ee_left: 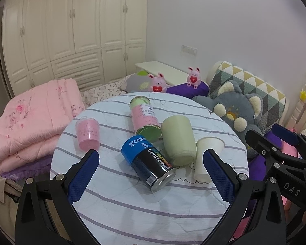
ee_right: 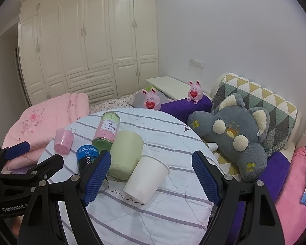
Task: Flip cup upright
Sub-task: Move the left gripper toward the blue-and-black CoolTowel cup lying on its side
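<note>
White paper cup [ee_right: 145,178]: lies on its side on the round table [ee_right: 173,220], touching the green cup [ee_right: 126,155]; long axis runs from base (near me) to mouth, up and right.
Right gripper [ee_right: 151,176]: my nearer tool; fingers spread wide, empty, cup straight ahead between them.
Left gripper [ee_left: 151,173]: wide, empty; the blue can [ee_left: 148,162] faces it, white cup to its right.

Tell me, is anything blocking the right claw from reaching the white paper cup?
Nothing visible blocks it. The right gripper is open, and the white paper cup lies on its side right between its fingers' line. The pale green cup lies touching its left side, so it may get bumped.
</note>
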Motion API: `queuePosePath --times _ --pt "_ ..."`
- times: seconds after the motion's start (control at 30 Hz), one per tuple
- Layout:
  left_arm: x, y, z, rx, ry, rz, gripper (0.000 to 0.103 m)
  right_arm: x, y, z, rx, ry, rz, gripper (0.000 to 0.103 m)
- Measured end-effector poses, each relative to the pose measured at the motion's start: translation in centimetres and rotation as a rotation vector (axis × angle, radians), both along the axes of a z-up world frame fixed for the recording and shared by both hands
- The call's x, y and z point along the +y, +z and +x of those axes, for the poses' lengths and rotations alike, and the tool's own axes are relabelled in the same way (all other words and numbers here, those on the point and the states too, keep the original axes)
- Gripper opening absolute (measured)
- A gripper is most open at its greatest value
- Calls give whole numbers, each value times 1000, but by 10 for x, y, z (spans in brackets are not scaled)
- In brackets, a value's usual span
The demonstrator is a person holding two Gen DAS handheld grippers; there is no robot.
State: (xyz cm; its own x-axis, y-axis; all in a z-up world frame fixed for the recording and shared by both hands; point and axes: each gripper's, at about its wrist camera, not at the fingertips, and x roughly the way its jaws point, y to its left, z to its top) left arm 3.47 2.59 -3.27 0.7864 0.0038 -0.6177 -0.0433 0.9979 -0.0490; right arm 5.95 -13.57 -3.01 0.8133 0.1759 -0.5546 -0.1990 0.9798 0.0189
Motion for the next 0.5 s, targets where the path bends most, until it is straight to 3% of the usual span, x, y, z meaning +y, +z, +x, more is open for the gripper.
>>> queuePosePath --times 0.3,0.5 --pt "26 -10 10 68 42 -70 103 8 -6 13 21 13 0 83" --pt "35 -28 30 172 65 -162 103 15 -14 24 44 30 0 83"
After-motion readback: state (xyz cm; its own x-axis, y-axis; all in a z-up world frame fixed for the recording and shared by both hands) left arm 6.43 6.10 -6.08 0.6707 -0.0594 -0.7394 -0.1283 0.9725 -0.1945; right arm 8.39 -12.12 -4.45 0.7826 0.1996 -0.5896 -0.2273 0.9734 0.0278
